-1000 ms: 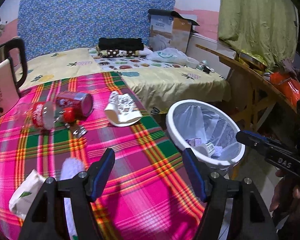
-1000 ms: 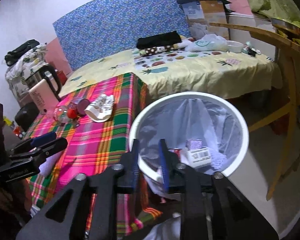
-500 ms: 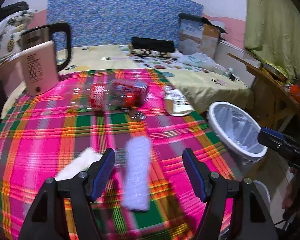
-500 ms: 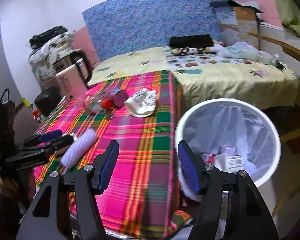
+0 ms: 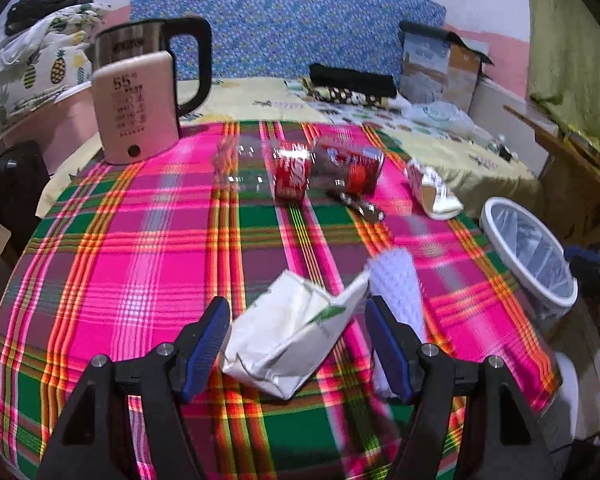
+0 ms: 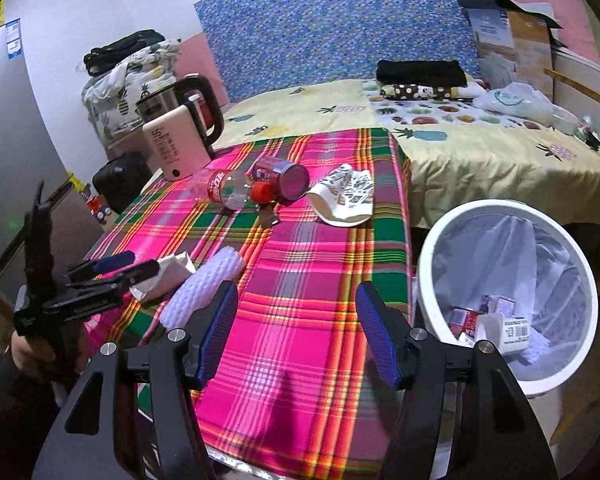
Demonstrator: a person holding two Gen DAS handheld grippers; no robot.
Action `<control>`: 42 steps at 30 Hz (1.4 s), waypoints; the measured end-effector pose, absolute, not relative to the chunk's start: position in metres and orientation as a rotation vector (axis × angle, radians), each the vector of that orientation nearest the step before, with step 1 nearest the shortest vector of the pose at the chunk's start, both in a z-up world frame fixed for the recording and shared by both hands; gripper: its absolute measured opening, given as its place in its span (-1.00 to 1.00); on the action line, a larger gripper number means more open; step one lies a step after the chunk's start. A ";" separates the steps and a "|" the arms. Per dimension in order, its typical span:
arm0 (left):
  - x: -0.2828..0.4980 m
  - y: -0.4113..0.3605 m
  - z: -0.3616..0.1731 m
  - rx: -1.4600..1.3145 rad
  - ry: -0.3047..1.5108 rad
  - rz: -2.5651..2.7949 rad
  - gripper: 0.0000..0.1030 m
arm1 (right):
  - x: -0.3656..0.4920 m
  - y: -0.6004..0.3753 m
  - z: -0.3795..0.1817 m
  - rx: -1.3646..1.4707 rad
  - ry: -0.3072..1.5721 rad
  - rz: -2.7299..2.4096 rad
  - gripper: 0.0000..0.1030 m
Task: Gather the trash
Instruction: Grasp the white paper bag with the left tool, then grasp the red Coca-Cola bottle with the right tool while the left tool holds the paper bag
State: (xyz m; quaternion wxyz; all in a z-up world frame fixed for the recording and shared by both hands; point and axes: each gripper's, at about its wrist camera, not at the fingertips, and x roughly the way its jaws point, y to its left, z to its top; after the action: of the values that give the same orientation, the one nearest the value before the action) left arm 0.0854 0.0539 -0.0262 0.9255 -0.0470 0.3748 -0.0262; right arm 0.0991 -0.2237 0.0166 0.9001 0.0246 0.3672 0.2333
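On the plaid tablecloth point(image 5: 140, 260) lie a crumpled white paper bag point(image 5: 292, 336), a white foam net sleeve point(image 5: 396, 284), a clear bottle with a red label point(image 5: 288, 168), a red can point(image 5: 352, 164), a crushed paper cup point(image 5: 432, 190) and a small wrapper point(image 5: 360, 206). My left gripper point(image 5: 296, 344) is open, its fingers on either side of the paper bag without pressing it. My right gripper point(image 6: 296, 328) stands open and empty over the cloth's near edge, left of the white lined trash bin point(image 6: 424, 264). The right wrist view also shows the left gripper point(image 6: 116, 268) by the paper bag point(image 6: 172, 268).
A pink and steel kettle point(image 5: 140, 96) stands at the table's back left. A bed with a yellow sheet point(image 6: 480, 152) lies behind the table and bin. A wooden table point(image 5: 560, 140) is at the right. The bin holds several scraps point(image 6: 496, 320).
The left gripper swung left from near the bin to the table, and the paper bag now sits between its fingers. The right gripper opened wide and moved from over the bin toward the table.
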 end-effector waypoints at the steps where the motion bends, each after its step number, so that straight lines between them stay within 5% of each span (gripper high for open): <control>1: 0.084 0.052 -0.029 -0.088 0.778 -0.062 0.40 | 0.100 -0.222 0.016 0.050 0.764 0.488 0.22; 5: 0.079 0.046 -0.035 -0.046 0.776 -0.072 0.37 | 0.101 -0.213 0.015 0.034 0.773 0.503 0.22; 8: 0.078 0.044 -0.037 -0.028 0.786 -0.055 -0.09 | 0.102 -0.208 0.016 0.026 0.775 0.514 0.22; 12: 0.078 0.046 -0.037 -0.045 0.787 -0.049 -0.20 | 0.103 -0.202 0.017 0.017 0.773 0.528 0.22; 42: 0.107 0.113 -0.025 -0.201 0.753 0.062 -0.26 | 0.195 -0.106 0.011 -0.194 0.758 0.743 0.21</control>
State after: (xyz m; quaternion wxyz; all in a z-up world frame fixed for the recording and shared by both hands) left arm 0.1070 0.1132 -0.0248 0.9246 -0.0979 0.3668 0.0302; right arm 0.1951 -0.1064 0.0108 0.8578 -0.0923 0.3610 0.3539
